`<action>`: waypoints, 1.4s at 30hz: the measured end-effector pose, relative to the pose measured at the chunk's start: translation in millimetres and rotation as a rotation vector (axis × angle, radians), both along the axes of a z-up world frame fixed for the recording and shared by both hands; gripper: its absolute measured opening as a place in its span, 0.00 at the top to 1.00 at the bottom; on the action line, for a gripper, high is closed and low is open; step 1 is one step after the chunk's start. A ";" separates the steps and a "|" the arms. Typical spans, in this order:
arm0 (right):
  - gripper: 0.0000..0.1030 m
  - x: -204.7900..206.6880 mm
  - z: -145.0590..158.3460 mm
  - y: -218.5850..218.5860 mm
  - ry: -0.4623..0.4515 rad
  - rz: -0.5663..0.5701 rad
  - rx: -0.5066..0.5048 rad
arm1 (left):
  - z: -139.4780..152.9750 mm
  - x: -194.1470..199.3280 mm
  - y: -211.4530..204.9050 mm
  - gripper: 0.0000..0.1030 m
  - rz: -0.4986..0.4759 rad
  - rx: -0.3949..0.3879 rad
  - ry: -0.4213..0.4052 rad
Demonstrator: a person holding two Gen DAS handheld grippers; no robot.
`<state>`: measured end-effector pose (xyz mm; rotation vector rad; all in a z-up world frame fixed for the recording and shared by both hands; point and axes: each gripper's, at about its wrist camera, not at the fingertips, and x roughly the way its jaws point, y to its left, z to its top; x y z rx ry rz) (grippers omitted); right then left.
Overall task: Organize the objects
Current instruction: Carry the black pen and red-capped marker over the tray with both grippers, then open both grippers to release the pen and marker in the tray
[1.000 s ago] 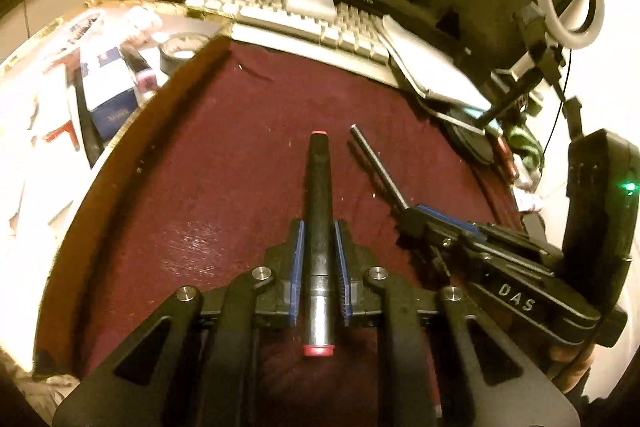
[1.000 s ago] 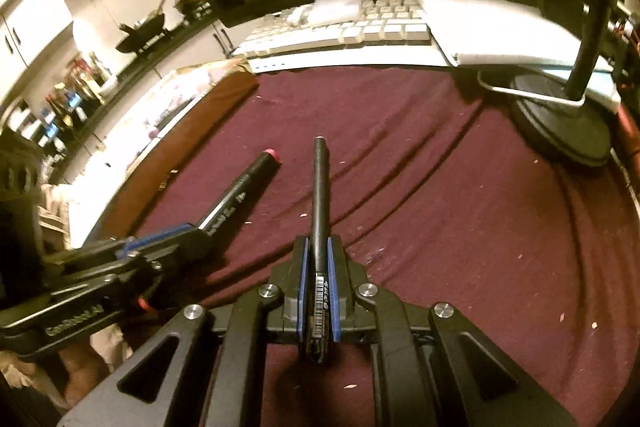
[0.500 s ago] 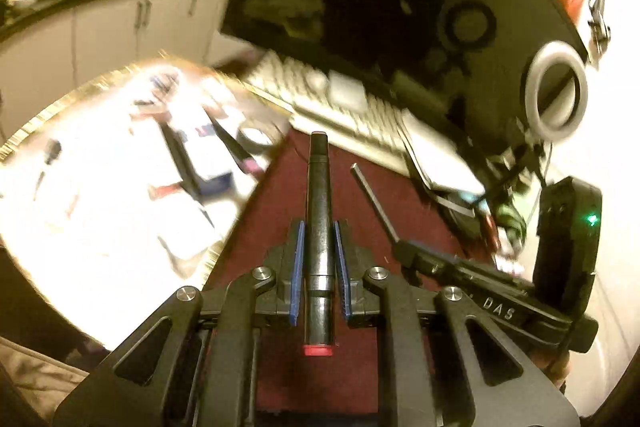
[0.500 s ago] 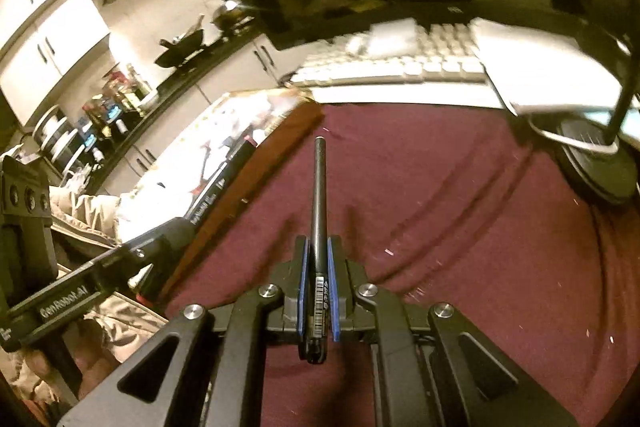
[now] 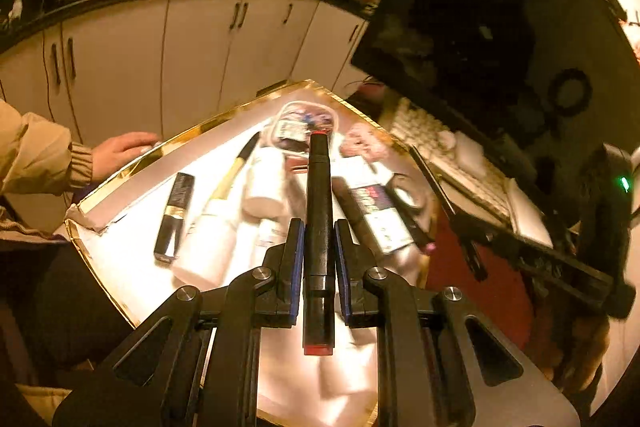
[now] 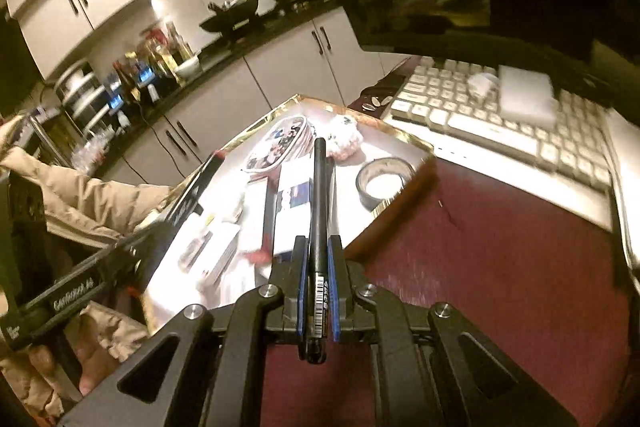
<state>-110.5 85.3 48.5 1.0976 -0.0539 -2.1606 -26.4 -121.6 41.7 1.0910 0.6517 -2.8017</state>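
Note:
My left gripper point(image 5: 319, 231) is shut on a thick black marker with red ends point(image 5: 319, 187), held lengthwise above a gold-rimmed white tray point(image 5: 120, 171). My right gripper point(image 6: 318, 247) is shut on a slim black pen point(image 6: 319, 195) that points toward the same tray point(image 6: 400, 143). In the left wrist view the right gripper point(image 5: 472, 247) shows at the right with its pen. In the right wrist view the left gripper point(image 6: 160, 235) shows at the left edge, over the tray. The tray holds several cosmetics, boxes and tubes, among them a black and gold tube point(image 5: 175, 215).
A roll of tape point(image 6: 386, 183) lies in the tray's near right corner. A white keyboard point(image 6: 500, 123) and dark monitor point(image 5: 500, 7) stand behind the maroon cloth point(image 6: 500, 267). A person's hand point(image 5: 120, 151) in a beige sleeve rests on the tray's far left rim. Kitchen cabinets lie beyond.
Both grippers have swung left and risen from over the maroon cloth to the tray, each keeping its pen. A person's hand has come into the left wrist view.

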 end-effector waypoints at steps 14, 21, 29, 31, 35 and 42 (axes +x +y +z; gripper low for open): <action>0.92 -52.7 -29.0 -49.7 -0.068 0.014 0.063 | -15.7 -6.9 -6.7 0.86 -0.012 -0.014 -0.016; 0.91 -42.8 -24.2 -28.5 -0.086 -0.063 -0.012 | -0.9 6.5 19.3 0.48 0.001 -0.147 0.001; 0.41 14.1 -6.5 -4.9 -0.022 -0.066 -0.049 | 8.3 16.1 46.7 0.47 0.068 -0.393 -0.059; 0.41 25.8 -7.2 -4.2 -0.034 -0.050 -0.057 | 8.7 20.7 47.1 0.42 0.066 -0.387 -0.058; 0.41 41.0 -11.6 -8.3 -0.024 -0.022 -0.029 | 8.1 27.7 48.5 0.27 0.081 -0.413 -0.070; 0.41 52.7 -11.7 -10.7 -0.004 0.008 -0.008 | 9.6 33.7 49.7 0.24 0.104 -0.425 -0.072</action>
